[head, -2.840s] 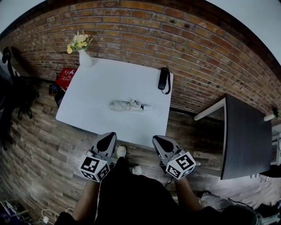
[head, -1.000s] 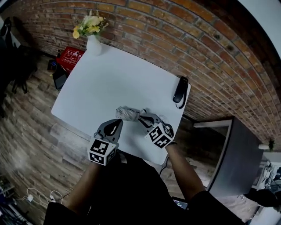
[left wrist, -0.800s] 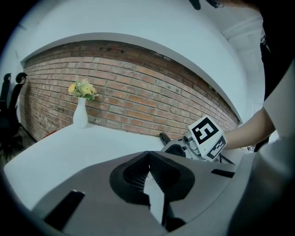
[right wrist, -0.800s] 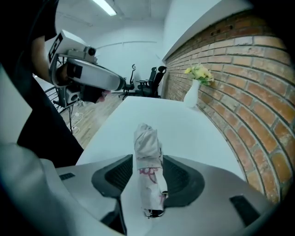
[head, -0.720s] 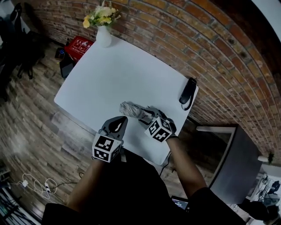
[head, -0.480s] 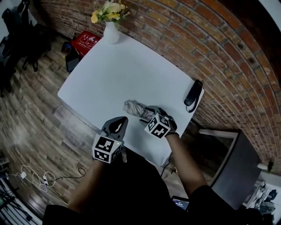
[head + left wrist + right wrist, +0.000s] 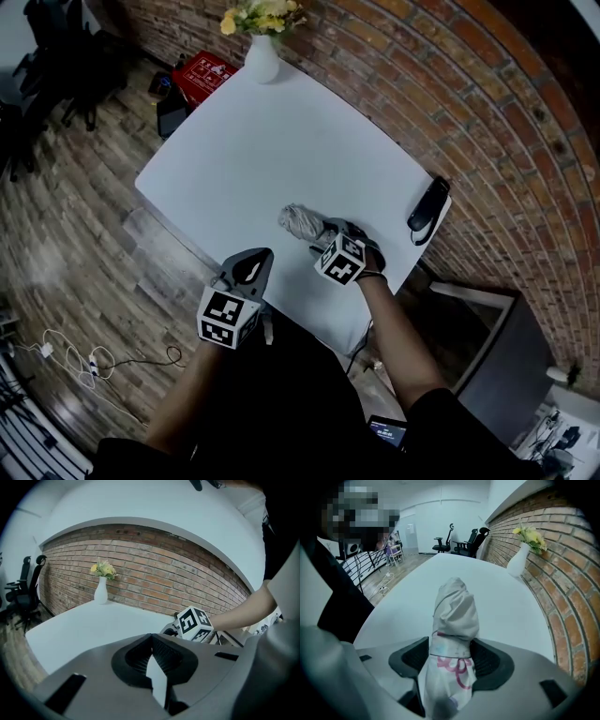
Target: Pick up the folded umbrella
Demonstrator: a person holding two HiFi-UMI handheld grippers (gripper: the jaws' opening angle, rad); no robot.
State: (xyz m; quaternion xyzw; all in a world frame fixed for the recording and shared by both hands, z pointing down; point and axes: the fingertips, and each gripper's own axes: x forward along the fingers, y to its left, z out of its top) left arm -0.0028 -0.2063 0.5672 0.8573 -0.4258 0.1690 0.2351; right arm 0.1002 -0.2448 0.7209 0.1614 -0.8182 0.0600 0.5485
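The folded umbrella (image 7: 300, 220), pale grey with pink print, lies on the white table (image 7: 281, 131) near its front right part. My right gripper (image 7: 328, 236) points steeply down over the umbrella's near end. In the right gripper view the umbrella (image 7: 454, 616) runs up between the two pads; the jaws are opening, spread wide, and straddle it without pressing it. My left gripper (image 7: 251, 261) hangs off the table's near edge, left of the umbrella, with its tips together and nothing in them. In the left gripper view its jaws (image 7: 151, 637) meet, and the right gripper's marker cube (image 7: 194, 623) shows beyond them.
A white vase with yellow flowers (image 7: 261, 58) stands at the table's far corner. A black object with a strap (image 7: 427, 204) lies at the right edge by the brick wall. A red box (image 7: 204, 73) sits on the floor. Office chairs (image 7: 471, 541) stand beyond the table.
My right gripper has sunk onto the umbrella's near end and its jaws have gone from shut to wide. The left gripper has drifted slightly lower beside the table edge.
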